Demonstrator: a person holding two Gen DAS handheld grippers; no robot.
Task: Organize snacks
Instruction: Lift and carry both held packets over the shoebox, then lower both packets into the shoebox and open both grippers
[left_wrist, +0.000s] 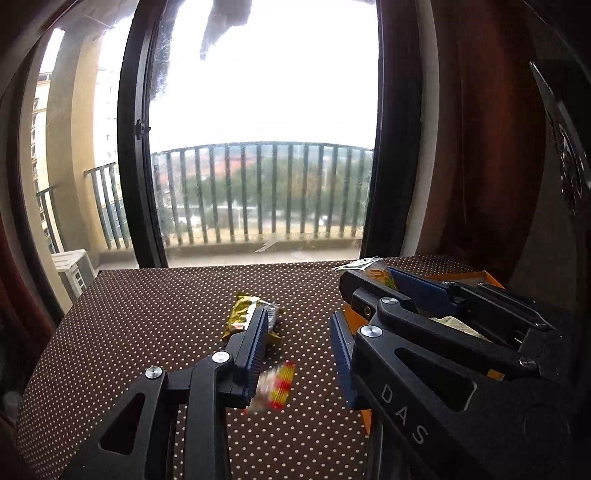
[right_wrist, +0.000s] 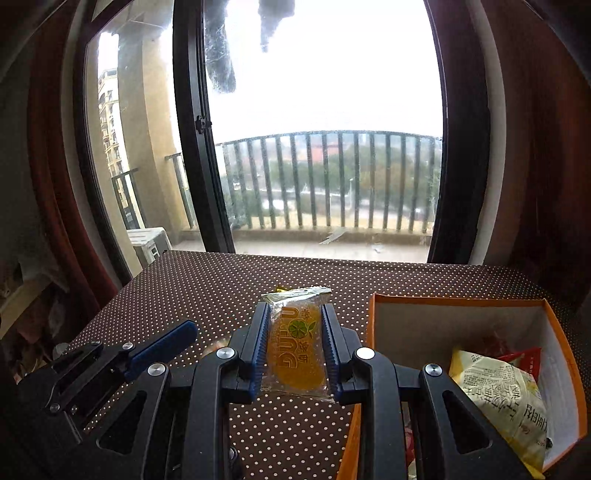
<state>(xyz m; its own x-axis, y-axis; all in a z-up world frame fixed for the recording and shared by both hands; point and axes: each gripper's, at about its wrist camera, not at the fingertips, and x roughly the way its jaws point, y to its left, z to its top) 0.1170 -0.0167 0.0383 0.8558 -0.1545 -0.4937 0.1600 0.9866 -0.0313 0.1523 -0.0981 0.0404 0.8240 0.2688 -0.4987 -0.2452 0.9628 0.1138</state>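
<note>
My right gripper (right_wrist: 294, 347) is shut on an orange jelly snack (right_wrist: 295, 350) in a clear wrapper, held above the table just left of the orange box (right_wrist: 458, 301). The box holds a yellow-white snack bag (right_wrist: 506, 402) and a red packet (right_wrist: 521, 360). My left gripper (left_wrist: 299, 339) is open and empty above a blurred red-yellow candy (left_wrist: 279, 386). A yellow-green snack packet (left_wrist: 245, 319) lies on the table beyond its left finger. In the left wrist view the right gripper (left_wrist: 373, 280) with the jelly snack (left_wrist: 376, 275) is over the box (left_wrist: 491, 275).
The table has a brown cloth with white dots (left_wrist: 147, 332) (right_wrist: 229, 288). Its far edge runs along a glass balcony door (left_wrist: 258, 147). Dark red curtains (right_wrist: 535, 147) hang on both sides. The left gripper shows at the lower left of the right wrist view (right_wrist: 159, 349).
</note>
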